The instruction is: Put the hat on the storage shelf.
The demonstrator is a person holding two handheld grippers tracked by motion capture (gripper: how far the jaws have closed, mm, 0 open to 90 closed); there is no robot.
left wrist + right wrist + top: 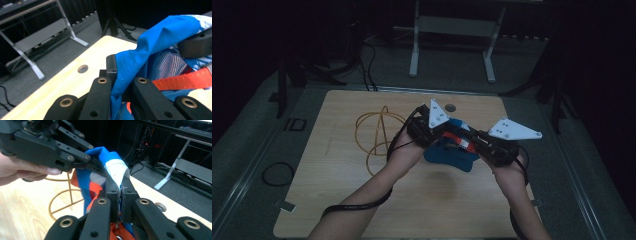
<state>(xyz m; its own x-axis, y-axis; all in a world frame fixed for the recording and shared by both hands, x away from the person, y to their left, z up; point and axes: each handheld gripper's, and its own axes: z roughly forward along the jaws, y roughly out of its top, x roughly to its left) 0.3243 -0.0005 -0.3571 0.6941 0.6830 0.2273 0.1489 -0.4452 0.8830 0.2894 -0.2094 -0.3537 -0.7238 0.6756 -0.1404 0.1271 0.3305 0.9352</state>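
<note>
I have both grippers up over the middle of the wooden table (337, 200), each clamped on the same blue fabric bag (452, 157). The left gripper (117, 75) has its 2 jaws pressed nearly together on a fold of the blue rim, with cloth bunched between them. The right gripper (120, 192) has its jaws closed almost flat on a white-and-blue edge of the bag, with only a thin seam of fabric in the gap. The bag hangs between the 2 tools, its body sagging toward the tabletop and toward me; I cannot tell whether it touches. An orange-red strap (185, 81) runs across the mouth, between the 2 holds. The held rim lies roughly left to right from 1 gripper to the other, so, in my judgement, any opening or spreading turns on drawing the grippers apart along that line. Neither hand is nearer; both hold it. A gold wire stand (377, 132) sits on the table just left of the left hand (404, 150).
</note>
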